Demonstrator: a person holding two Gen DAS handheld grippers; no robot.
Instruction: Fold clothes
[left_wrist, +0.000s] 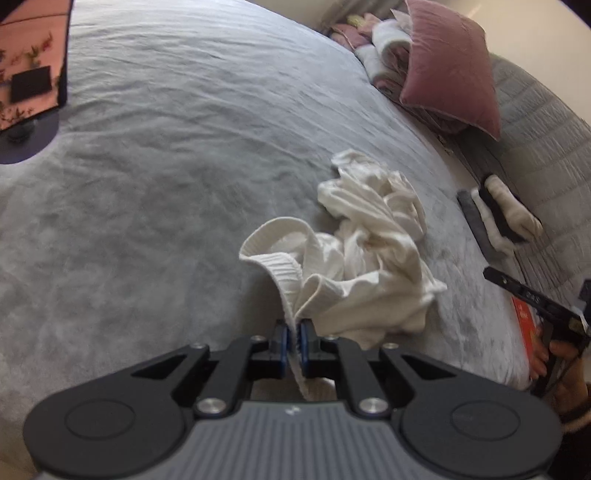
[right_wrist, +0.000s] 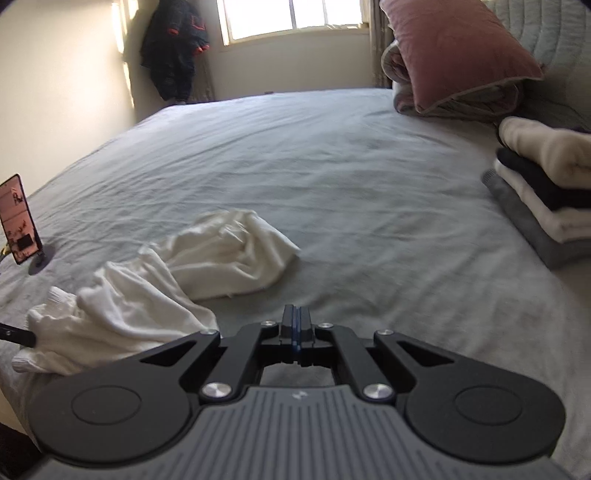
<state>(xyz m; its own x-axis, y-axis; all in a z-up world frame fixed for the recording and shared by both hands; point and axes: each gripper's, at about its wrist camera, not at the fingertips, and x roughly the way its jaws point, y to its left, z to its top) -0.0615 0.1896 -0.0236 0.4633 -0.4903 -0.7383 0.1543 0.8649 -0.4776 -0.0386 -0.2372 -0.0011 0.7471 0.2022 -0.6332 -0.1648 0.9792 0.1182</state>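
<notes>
**Left wrist view: one edge caught, the other gripper empty**

Left wrist view shows the left gripper (left_wrist: 294, 338) at lower centre, its blue pads pinching a ribbed hem of the white garment (left_wrist: 365, 251). The rest of the garment lies crumpled on the grey bed (left_wrist: 166, 147), right of centre. At the right edge of that frame a hand (left_wrist: 561, 365) holds the other tool.

In the right wrist view the right gripper (right_wrist: 294, 325) sits at lower centre with its fingers pressed together and nothing between them; the garment spreads to its left, near a phone on a stand (right_wrist: 20, 218) at the far left edge. A stack of folded clothes (right_wrist: 546, 184) rests at the right edge, below a pink pillow (right_wrist: 454, 51).

The likely risk is that a pull from one pinched hem alone drags the bunched cloth instead of spreading it. The hem could also slip out, since only a thin strip sits in the pads. Sliding cloth might knock the phone stand.
</notes>
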